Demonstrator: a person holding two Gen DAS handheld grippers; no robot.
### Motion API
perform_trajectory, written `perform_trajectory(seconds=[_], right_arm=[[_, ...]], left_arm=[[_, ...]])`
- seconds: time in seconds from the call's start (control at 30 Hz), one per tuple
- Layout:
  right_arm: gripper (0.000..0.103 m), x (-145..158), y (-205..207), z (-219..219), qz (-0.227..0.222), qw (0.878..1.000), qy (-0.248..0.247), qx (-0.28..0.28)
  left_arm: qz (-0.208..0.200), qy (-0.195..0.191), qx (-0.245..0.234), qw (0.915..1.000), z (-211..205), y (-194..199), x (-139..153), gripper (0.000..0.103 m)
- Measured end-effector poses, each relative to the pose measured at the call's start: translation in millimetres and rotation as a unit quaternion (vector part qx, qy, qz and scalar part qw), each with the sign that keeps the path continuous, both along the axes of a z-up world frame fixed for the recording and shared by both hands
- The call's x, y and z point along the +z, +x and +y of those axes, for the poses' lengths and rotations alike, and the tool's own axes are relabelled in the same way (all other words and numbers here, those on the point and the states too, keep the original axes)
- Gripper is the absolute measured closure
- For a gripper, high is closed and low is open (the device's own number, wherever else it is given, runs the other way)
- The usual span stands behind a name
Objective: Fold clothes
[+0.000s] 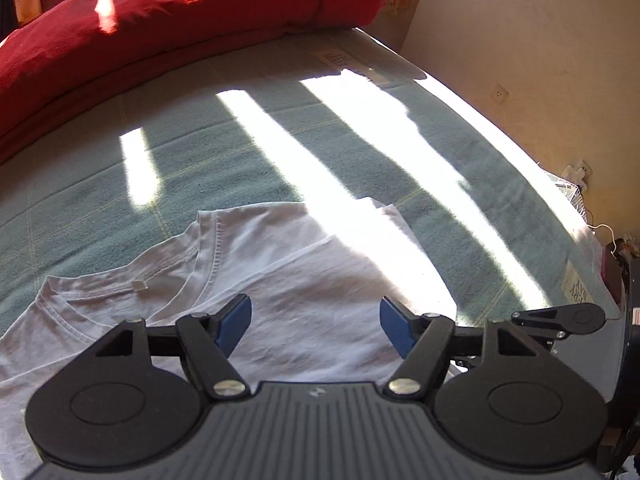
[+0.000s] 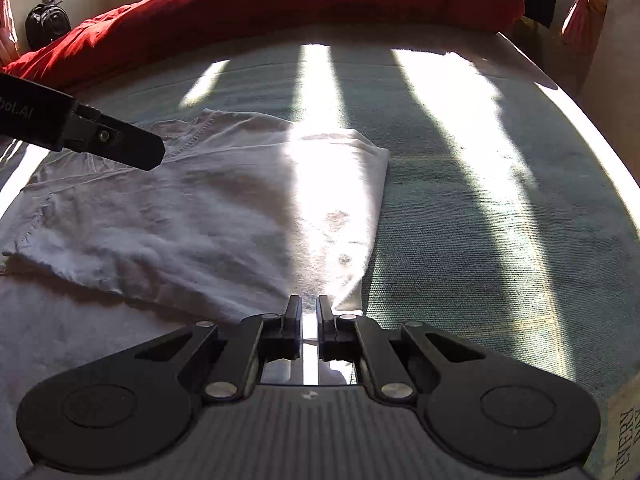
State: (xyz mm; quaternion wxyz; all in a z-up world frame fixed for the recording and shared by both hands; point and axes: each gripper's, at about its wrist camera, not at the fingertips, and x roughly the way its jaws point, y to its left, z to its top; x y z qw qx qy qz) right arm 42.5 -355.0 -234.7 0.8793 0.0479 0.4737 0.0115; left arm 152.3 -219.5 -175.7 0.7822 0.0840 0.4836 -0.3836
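While sunlight stripes the green blanket [image 1: 380,152], a white T-shirt [image 1: 304,280] lies partly folded across the lower half of both frames. At bottom centre of its view, the left gripper [image 1: 316,326] hovers over the shirt, blue-padded fingers wide apart. The right gripper [image 2: 309,312], bottom centre, has fingers nearly together, pinching the shirt's folded edge. A red duvet [image 2: 280,4] fills the top.

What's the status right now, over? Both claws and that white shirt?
Left gripper open above white T-shirt. Right gripper nearly closed at shirt's near edge; grip unclear. Shirt partly folded on green blanket. Nothing in the way.
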Motion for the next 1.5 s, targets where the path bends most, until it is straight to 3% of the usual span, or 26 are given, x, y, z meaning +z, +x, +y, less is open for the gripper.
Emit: perform_trajectory(seconds=[0.17, 0.23, 0.3, 0.4, 0.5, 0.6, 0.8, 0.93, 1.13, 1.3, 1.5], right_arm=[[0.094, -4, -6, 5, -0.005, 1.000, -0.004, 0.008], [0.094, -5, -6, 2, -0.006, 1.000, 0.003, 0.006], [0.095, -5, -8, 0, -0.007, 1.000, 0.009, 0.004], [0.095, -2, -12, -1, -0.001, 1.000, 0.015, 0.000], [0.095, 8, -17, -6, -0.015, 0.999, 0.029, -0.017], [0.095, 14, -15, -9, -0.033, 0.998, 0.034, -0.035], [0.096, -4, -8, -9, -0.003, 0.998, 0.047, -0.048], [0.095, -5, -14, -5, -0.002, 0.998, 0.042, -0.040], [0.094, 3, -9, -4, 0.010, 0.999, 0.031, -0.018], [0.093, 20, -5, 6, 0.004, 0.999, 0.033, -0.004], [0.089, 33, 6, 36, 0.000, 0.999, 0.037, 0.018]], left_arm=[[0.046, -0.029, -0.058, 0.9969, -57, 3, -29, 0.032], [0.059, -0.015, -0.049, 0.9970, -70, 11, -50, 0.032], [0.045, 0.002, -0.025, 0.9987, -71, 21, -65, 0.034], [0.061, -0.015, -0.004, 0.9980, -65, 34, -64, 0.035], [0.043, -0.026, -0.027, 0.9984, -69, 30, -44, 0.035], [0.061, -0.051, -0.057, 0.9952, -79, 27, -38, 0.034], [0.045, -0.025, -0.049, 0.9975, -97, 33, -67, 0.034], [0.048, -0.034, -0.035, 0.9976, -99, 34, -60, 0.034], [0.031, -0.035, -0.024, 0.9986, -52, 18, -30, 0.034], [0.007, -0.006, 0.061, 0.9981, 38, 13, -17, 0.035], [-0.015, 0.058, 0.163, 0.9849, 142, 10, -24, 0.037]])
